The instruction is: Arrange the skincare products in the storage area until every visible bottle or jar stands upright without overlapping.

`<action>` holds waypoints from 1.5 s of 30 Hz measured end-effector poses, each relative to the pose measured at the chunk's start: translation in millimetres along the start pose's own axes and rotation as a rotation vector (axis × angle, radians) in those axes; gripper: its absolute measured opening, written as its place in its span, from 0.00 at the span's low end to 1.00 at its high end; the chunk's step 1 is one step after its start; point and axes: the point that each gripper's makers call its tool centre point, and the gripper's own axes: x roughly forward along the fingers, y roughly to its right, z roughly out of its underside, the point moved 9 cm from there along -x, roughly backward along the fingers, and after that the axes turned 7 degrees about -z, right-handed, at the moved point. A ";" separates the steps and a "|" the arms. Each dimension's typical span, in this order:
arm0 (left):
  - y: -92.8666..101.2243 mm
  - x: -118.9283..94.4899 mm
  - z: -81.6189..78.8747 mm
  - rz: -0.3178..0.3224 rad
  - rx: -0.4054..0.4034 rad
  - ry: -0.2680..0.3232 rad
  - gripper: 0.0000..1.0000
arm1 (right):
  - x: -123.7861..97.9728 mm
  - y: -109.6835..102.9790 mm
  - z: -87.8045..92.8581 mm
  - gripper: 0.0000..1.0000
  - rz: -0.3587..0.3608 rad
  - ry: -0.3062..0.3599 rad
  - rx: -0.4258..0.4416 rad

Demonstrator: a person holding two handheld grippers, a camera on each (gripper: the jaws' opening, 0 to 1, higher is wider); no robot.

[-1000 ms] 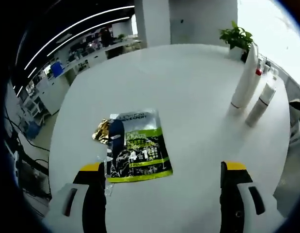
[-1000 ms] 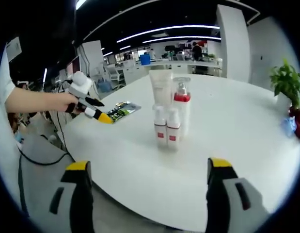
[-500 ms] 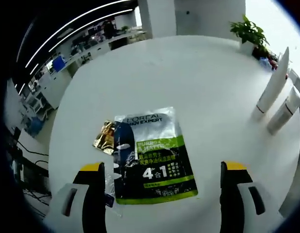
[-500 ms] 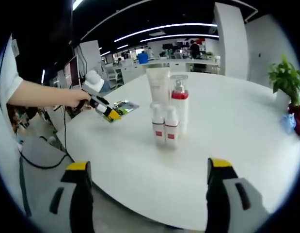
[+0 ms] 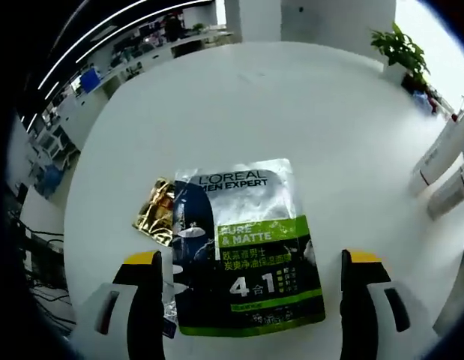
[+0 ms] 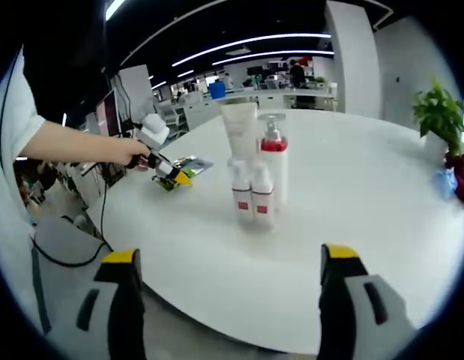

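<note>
In the left gripper view our left gripper point(image 5: 250, 300) hangs over a round white table point(image 5: 291, 97) with its jaws spread wide and nothing between them; a flat L'Oréal Men Expert sachet pack point(image 5: 243, 247), silver, dark blue and green, lies face up on the table between the yellow-tipped fingers point(image 5: 142, 259). A small gold foil sachet point(image 5: 155, 219) lies just beside the pack's left edge, partly tucked under it. At the right edge of that view two white bottles point(image 5: 445, 169) stand close together, and a potted plant point(image 5: 400, 49) sits at the far side of the table. In the right gripper view our right gripper point(image 6: 228, 300) is held off the near table edge, jaws wide apart and empty. Ahead of it a tight cluster stands upright: a white tube point(image 6: 239, 131), a pump bottle with a red collar point(image 6: 275, 161), and two small white bottles with red labels point(image 6: 252, 196) in front, touching side by side. Farther left, a hand point(image 6: 130, 152) holds the left gripper over the pack.
</note>
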 end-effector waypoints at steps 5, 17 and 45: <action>-0.4 0.0 0.4 0.015 -0.035 -0.005 0.97 | 0.4 0.7 0.2 1.00 0.003 -0.002 0.003; 1.6 -13.6 -1.3 0.016 -0.030 -0.015 0.71 | 1.1 0.3 -0.2 1.00 0.003 -0.006 0.001; 20.6 -22.9 5.6 0.095 -0.045 0.012 0.17 | -0.7 -0.7 -1.4 0.98 0.011 0.002 -0.011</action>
